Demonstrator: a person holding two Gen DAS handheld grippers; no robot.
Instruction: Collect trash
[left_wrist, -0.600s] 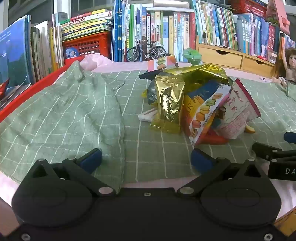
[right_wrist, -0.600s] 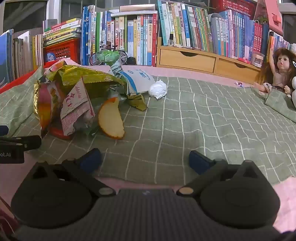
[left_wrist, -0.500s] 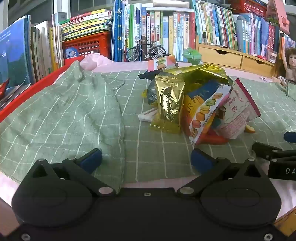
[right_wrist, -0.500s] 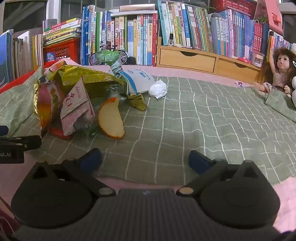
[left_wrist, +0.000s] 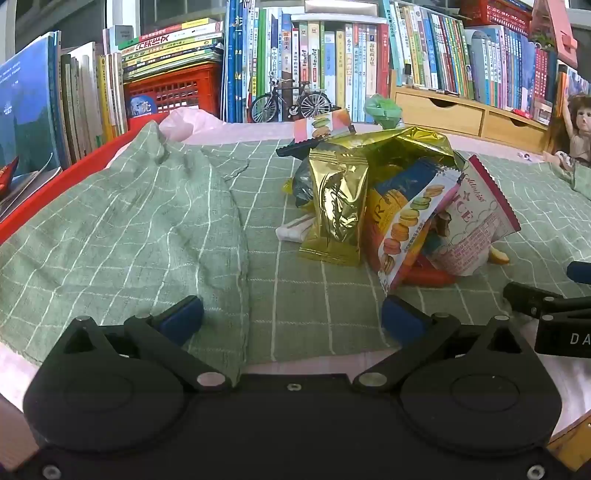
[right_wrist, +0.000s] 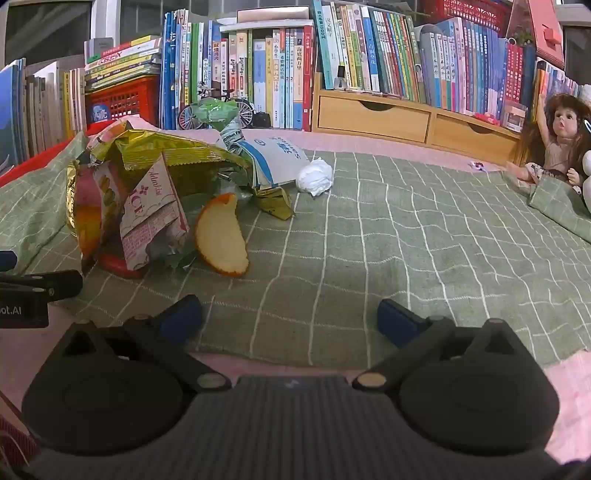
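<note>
A heap of trash lies on the green checked cloth (left_wrist: 155, 229): a gold foil bag (left_wrist: 338, 203), a macaron wrapper (left_wrist: 410, 229), a pink-edged white wrapper (left_wrist: 476, 225) and a red lid (left_wrist: 428, 275) underneath. In the right wrist view the same heap (right_wrist: 147, 184) sits left of centre, with an orange peel slice (right_wrist: 221, 236), a blue-white packet (right_wrist: 273, 158) and a crumpled white paper ball (right_wrist: 315, 175). My left gripper (left_wrist: 291, 317) is open, just short of the heap. My right gripper (right_wrist: 290, 317) is open over bare cloth, right of the peel.
Rows of books (right_wrist: 258, 74), a red crate (left_wrist: 173, 92), a model bicycle (left_wrist: 291, 101) and a wooden drawer unit (right_wrist: 373, 118) line the back. A doll (right_wrist: 554, 144) sits at far right. A red tray edge (left_wrist: 44, 199) runs along the left under the cloth.
</note>
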